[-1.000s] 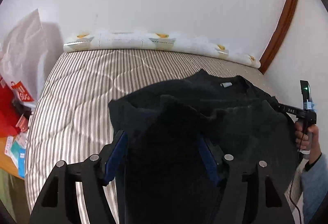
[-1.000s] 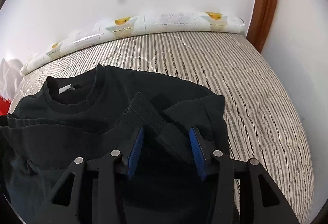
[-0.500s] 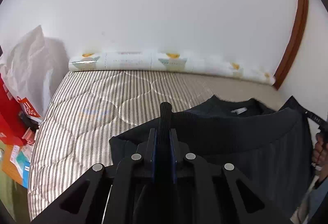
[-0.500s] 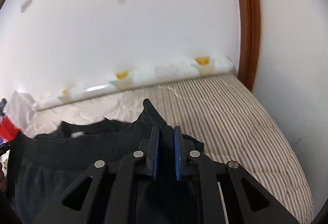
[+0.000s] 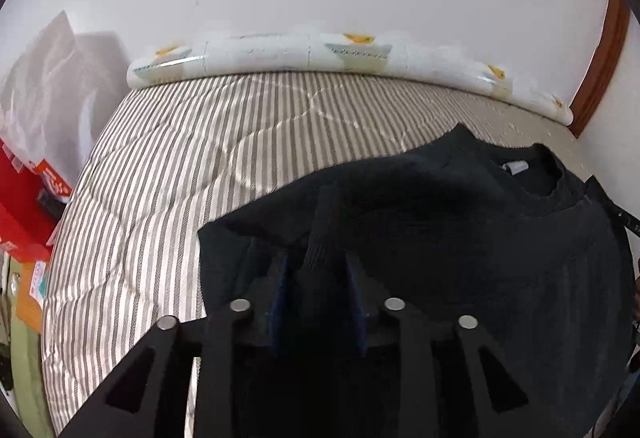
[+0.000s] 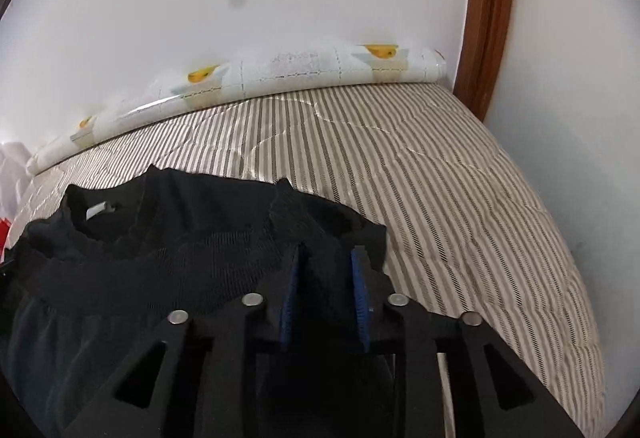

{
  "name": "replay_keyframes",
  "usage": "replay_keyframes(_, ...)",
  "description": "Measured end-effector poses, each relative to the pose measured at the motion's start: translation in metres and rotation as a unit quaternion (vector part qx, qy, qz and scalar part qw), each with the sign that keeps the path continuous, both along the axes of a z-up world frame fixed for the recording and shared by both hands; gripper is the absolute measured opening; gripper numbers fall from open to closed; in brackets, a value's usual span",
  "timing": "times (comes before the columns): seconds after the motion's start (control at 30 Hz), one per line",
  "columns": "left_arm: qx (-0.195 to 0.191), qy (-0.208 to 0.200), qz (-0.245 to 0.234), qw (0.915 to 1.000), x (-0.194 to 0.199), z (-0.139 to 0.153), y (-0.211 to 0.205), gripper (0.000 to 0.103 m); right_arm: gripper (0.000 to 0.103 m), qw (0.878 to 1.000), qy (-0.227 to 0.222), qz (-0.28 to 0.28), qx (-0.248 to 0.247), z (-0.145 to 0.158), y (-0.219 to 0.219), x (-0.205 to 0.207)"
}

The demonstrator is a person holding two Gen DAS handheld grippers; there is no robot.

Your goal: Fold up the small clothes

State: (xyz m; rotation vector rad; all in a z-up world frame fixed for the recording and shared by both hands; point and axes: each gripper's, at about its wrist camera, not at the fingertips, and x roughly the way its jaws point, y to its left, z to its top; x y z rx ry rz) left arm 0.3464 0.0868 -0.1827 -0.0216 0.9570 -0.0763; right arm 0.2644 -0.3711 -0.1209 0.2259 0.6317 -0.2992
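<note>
A black sweater (image 5: 460, 238) lies on the striped mattress (image 5: 180, 177), collar and white neck label (image 5: 516, 167) toward the wall. Its ribbed hem is folded up to just below the collar (image 6: 100, 234). My left gripper (image 5: 318, 262) is at the sweater's left side. Its jaws are opening, and a ridge of ribbed cloth stands loose between the blue pads (image 5: 280, 290). My right gripper (image 6: 326, 258) is at the right side with its jaws also opening. A fold of the hem (image 6: 292, 213) sits between its pads without being pinched.
A rolled white mat with yellow prints (image 5: 280, 53) lies along the wall at the mattress's far edge. Red boxes (image 5: 20, 205) and a white bag (image 5: 48, 77) stand off the left side. A brown wooden door frame (image 6: 488, 17) rises at the right. Bare mattress (image 6: 460, 197) stretches right of the sweater.
Half a second ago both grippers were shut on the raised hem. Now the hem lies lower, over the sweater near the collar, and both pairs of jaws have parted.
</note>
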Motion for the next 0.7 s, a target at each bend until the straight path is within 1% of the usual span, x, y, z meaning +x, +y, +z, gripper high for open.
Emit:
replay_keyframes(0.03,0.001,0.001,-0.001,1.0000,-0.004,0.000,0.001,0.032,0.035,1.000,0.003,0.003,-0.004,0.000,0.003,-0.006)
replay_keyframes(0.07,0.003,0.001,-0.002,1.0000,-0.008,0.000,0.001,0.033,0.036,1.000,0.006,0.004,-0.008,-0.001,0.005,-0.009)
replay_keyframes(0.17,0.009,0.005,-0.004,0.9999,-0.022,0.001,0.002,0.039,0.037,0.999,0.023,0.010,-0.033,-0.006,0.014,-0.027)
replay_keyframes(0.23,0.020,0.006,-0.004,0.9998,-0.029,0.001,0.002,0.048,0.037,0.998,0.032,0.012,-0.047,-0.010,0.020,-0.040)
replay_keyframes(0.3,0.031,-0.001,-0.006,0.9995,-0.041,0.001,0.003,0.049,0.038,0.997,0.038,0.009,-0.059,-0.014,0.023,-0.052)
replay_keyframes(0.37,0.032,-0.007,-0.005,0.9994,-0.053,0.003,0.006,0.050,0.039,0.997,0.045,0.002,-0.067,-0.021,0.025,-0.068)
replay_keyframes(0.5,0.028,-0.005,-0.001,0.9996,-0.069,0.003,0.013,0.056,0.040,0.998,0.048,-0.005,-0.049,-0.034,0.024,-0.099)
replay_keyframes(0.53,0.025,-0.008,0.002,0.9996,-0.075,0.003,0.016,0.058,0.042,0.998,0.045,-0.006,-0.046,-0.036,0.025,-0.105)
replay_keyframes(0.57,0.023,-0.012,0.005,0.9997,-0.080,0.003,0.019,0.059,0.047,0.998,0.044,-0.011,-0.046,-0.039,0.024,-0.111)
replay_keyframes(0.6,0.019,-0.015,0.005,0.9997,-0.085,0.003,0.021,0.059,0.048,0.998,0.043,-0.018,-0.043,-0.041,0.024,-0.117)
replay_keyframes(0.7,0.015,-0.021,0.010,0.9996,-0.094,-0.001,0.025,0.059,0.050,0.999,0.035,-0.023,-0.029,-0.046,0.023,-0.125)
